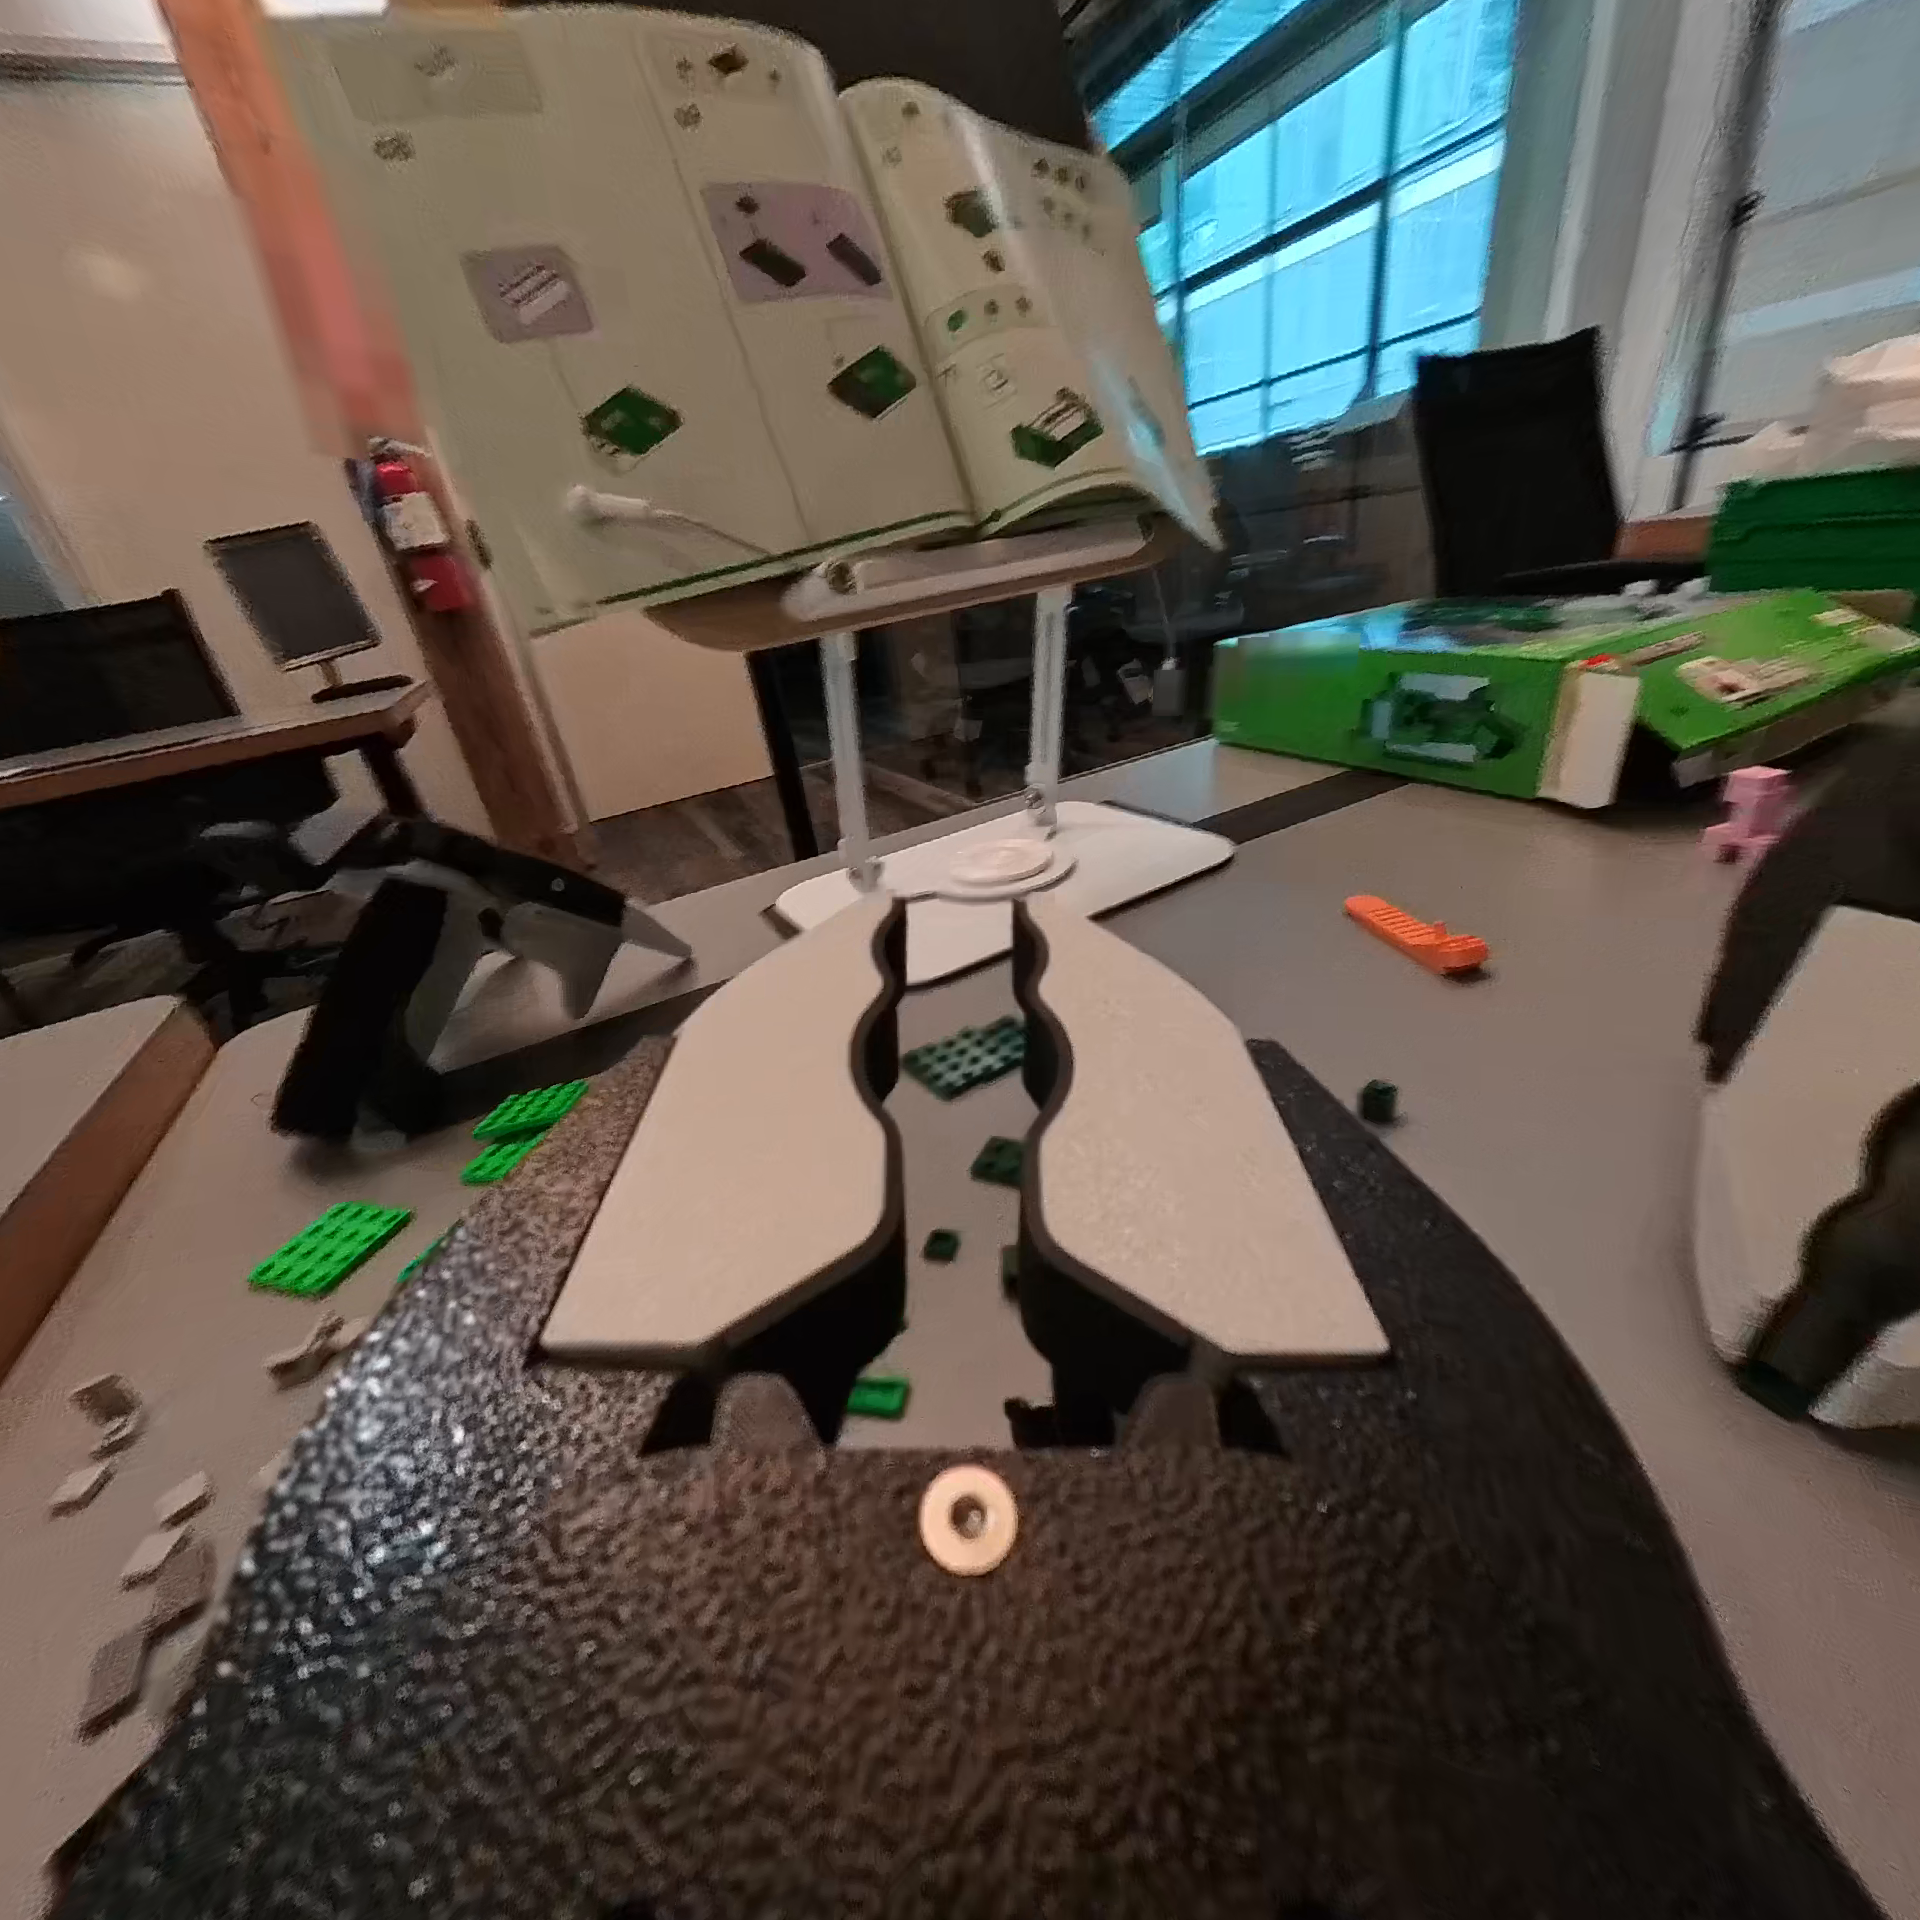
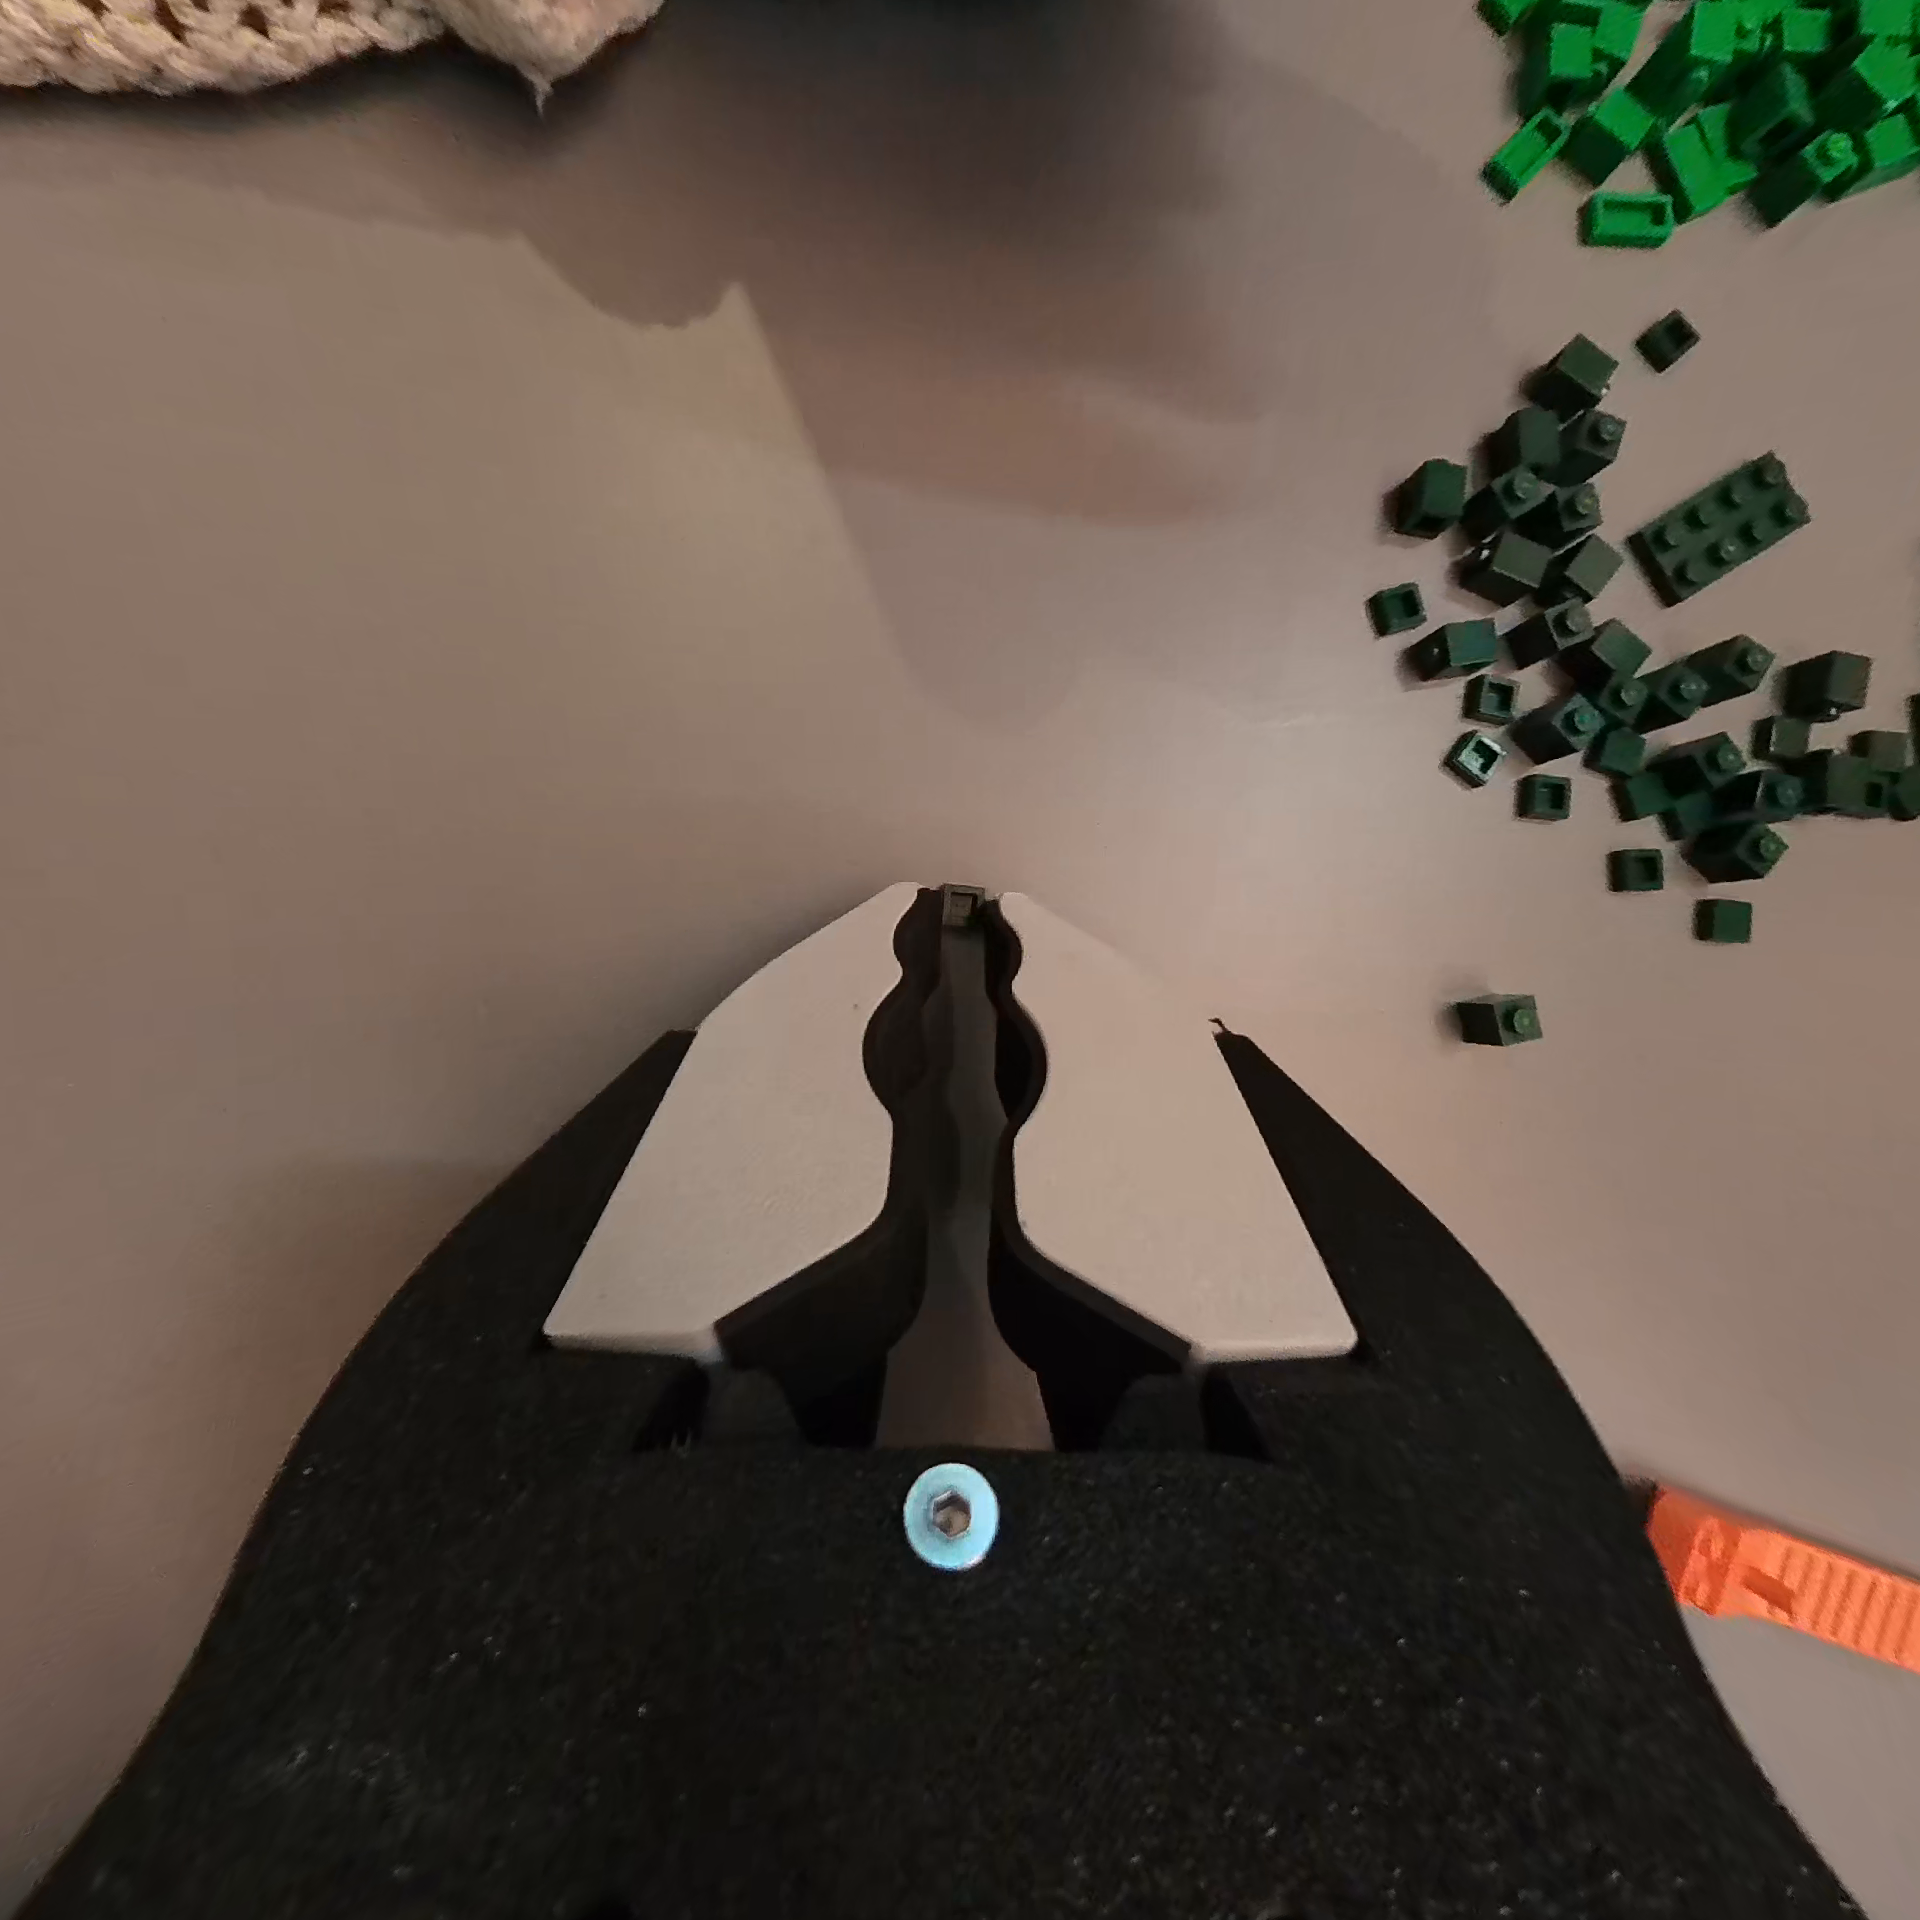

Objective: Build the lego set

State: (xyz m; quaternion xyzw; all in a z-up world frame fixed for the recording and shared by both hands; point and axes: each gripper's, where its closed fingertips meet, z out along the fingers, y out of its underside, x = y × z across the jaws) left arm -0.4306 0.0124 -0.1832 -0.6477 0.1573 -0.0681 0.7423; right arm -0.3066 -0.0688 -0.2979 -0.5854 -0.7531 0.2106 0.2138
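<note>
Dark green brick pinched in downward-pointing right hand-held gripper.

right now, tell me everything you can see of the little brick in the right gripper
The small dark green brick is a tiny single-stud-size piece of glossy plastic, pinched at the very tips of the right gripper, whose jaws are closed on its two sides. Only its end face shows, with a square recess. It is held above bare grey table, apart from the dark green brick pile to the right.
</note>
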